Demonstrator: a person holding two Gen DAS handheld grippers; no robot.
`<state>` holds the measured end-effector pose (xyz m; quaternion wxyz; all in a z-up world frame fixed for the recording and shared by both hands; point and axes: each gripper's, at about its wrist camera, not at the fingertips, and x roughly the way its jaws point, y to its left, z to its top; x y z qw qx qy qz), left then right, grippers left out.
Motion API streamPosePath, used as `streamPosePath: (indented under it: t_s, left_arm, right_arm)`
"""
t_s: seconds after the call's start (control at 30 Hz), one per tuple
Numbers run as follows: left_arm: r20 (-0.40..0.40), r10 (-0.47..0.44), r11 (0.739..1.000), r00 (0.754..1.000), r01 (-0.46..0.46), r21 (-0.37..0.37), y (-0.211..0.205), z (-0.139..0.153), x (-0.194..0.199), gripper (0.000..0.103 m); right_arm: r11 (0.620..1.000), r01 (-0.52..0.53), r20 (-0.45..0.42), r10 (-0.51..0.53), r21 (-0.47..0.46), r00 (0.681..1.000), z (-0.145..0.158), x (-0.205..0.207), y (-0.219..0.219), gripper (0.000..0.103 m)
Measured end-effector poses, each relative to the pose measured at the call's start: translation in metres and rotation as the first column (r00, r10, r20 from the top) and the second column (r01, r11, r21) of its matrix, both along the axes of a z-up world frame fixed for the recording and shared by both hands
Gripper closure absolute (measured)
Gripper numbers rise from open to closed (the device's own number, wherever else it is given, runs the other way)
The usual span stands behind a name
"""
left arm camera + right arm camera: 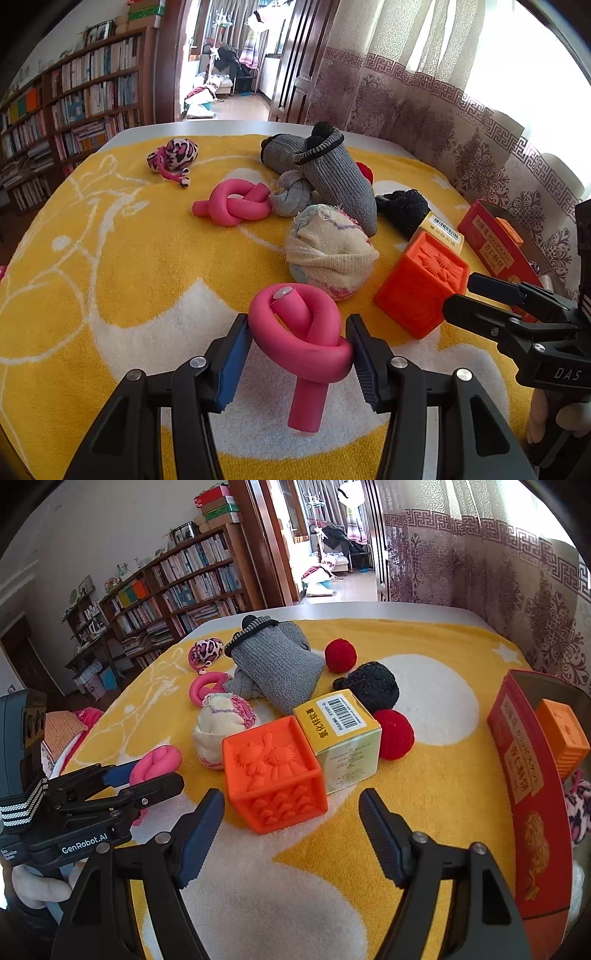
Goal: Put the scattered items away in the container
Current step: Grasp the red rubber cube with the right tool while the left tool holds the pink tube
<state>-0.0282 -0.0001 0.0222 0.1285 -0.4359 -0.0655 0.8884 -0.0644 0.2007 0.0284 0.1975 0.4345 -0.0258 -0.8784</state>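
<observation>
Because the near pink foam knot (pixel 303 332) sits right between its two fingers, the left gripper (pixel 299 339) is pinching it on both sides, so it can be lifted off the yellow towel (pixel 110 277). A bit to the right sits the cream sock ball (pixel 328 254), then the orange cube (pixel 275 771), which is touching the small yellow box (pixel 340 734). The right gripper (pixel 291 834) is spread wide and holds nothing. It points at the orange cube, so I think that is its next pick. Far right is the red box (pixel 532 794), the place for all the toys. One orange block (pixel 561 734) already lies inside it. Most things are not put away yet.
</observation>
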Motion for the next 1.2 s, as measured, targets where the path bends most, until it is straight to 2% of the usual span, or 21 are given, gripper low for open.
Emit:
streamPosePath:
  t_s: [0.23,0.3,0.33,0.47,0.63,0.97,1.2]
  left_arm:
    - [0.017,-0.010,0.999,1.000,0.009,0.051,-0.004,-0.004,-0.003,0.049]
    - [0.023,-0.009,0.998,1.000,0.007,0.064,-0.005,-0.006,-0.004,0.049]
    - [0.026,-0.009,0.998,1.000,0.007,0.069,-0.006,-0.007,-0.005,0.049]
    - [0.037,-0.010,0.996,0.999,0.007,0.084,-0.006,-0.009,-0.007,0.049]
    - [0.019,-0.004,0.998,1.000,0.003,0.062,-0.004,-0.005,-0.004,0.049]
    - [-0.027,-0.039,0.999,0.999,0.039,0.016,0.021,0.014,0.004,0.049]
    - [-0.068,-0.115,0.993,0.991,0.114,-0.016,0.060,0.035,0.009,0.049]
  right_arm:
    - [1.000,-0.015,0.018,0.015,0.027,1.000,-0.011,-0.012,-0.015,0.024]
    - [0.999,-0.020,0.009,0.020,0.046,1.000,-0.014,-0.011,-0.020,0.030]
    - [0.998,-0.020,0.009,0.019,0.057,1.000,-0.015,-0.012,-0.021,0.041]
    - [0.997,-0.017,-0.025,0.019,0.074,1.000,-0.013,-0.007,-0.022,0.044]
    - [0.999,-0.007,-0.055,0.009,0.042,0.998,-0.002,0.004,-0.014,0.045]
    - [0.997,0.075,-0.152,-0.078,-0.023,0.985,0.032,0.032,0.030,0.045]
    - [0.978,0.200,-0.219,-0.209,-0.060,0.953,0.054,0.048,0.085,0.045]
